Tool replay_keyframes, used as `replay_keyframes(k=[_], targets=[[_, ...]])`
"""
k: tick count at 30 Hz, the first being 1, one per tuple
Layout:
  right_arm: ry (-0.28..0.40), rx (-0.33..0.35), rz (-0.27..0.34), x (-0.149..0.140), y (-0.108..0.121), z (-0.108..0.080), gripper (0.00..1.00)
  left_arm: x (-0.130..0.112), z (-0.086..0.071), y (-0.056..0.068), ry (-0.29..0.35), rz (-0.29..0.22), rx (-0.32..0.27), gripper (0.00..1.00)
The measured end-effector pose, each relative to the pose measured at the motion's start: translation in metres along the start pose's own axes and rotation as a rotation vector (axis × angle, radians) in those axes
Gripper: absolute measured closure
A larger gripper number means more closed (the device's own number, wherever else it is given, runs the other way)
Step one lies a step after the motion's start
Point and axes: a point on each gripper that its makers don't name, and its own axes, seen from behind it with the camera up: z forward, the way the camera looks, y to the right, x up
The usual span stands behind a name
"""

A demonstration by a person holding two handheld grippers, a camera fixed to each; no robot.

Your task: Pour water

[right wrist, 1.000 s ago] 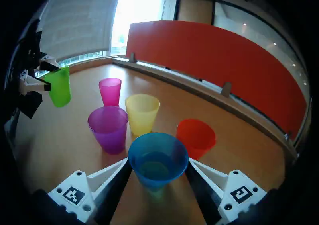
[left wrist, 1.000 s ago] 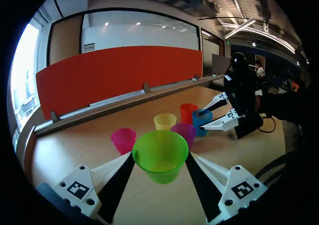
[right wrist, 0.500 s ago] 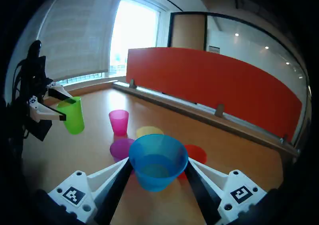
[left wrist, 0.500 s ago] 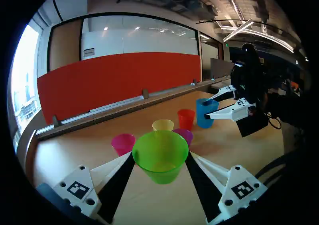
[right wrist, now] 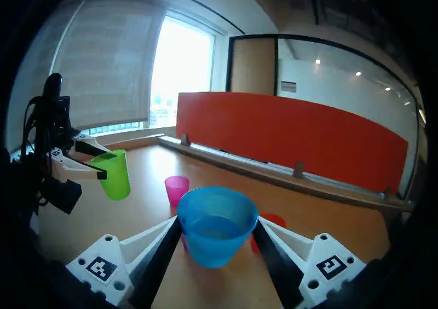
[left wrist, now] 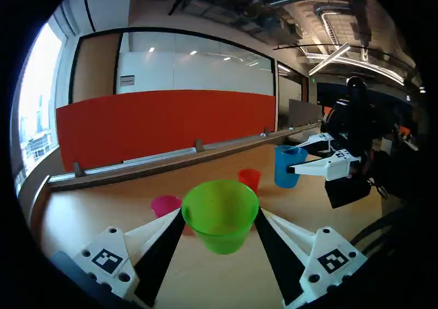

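Observation:
My left gripper (left wrist: 220,228) is shut on a green cup (left wrist: 220,215), held upright above the wooden table (left wrist: 104,210). The right gripper view has that green cup (right wrist: 117,173) and the left gripper (right wrist: 104,168) at the left. My right gripper (right wrist: 217,238) is shut on a blue cup (right wrist: 217,225) with a little water in it, also lifted. From the left gripper view the blue cup (left wrist: 287,165) hangs at the right in the right gripper (left wrist: 298,160). Below stand a pink cup (left wrist: 164,204) and a red cup (left wrist: 249,179).
A red partition (left wrist: 164,120) runs along the table's far edge, seen also as the red partition (right wrist: 290,131) in the right gripper view. The pink cup (right wrist: 177,188) and the red cup (right wrist: 274,221) stand on the table (right wrist: 142,210) between the grippers. A window (right wrist: 180,74) lies behind.
Both grippers have risen with their cups. The cups on the table have dropped lower in both views, and the yellow and purple cups have slipped out of sight behind the held cups.

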Motion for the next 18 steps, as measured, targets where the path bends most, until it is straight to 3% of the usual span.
replay_keyframes(k=[8,18], targets=[[0.076,-0.005,0.033,0.019,-0.014,-0.015,0.09,0.013,-0.012,0.010,0.039,-0.005,-0.005,0.12],[0.113,-0.002,0.047,0.030,-0.025,-0.028,0.09,0.026,-0.021,0.025,0.086,-0.022,-0.027,0.12]])
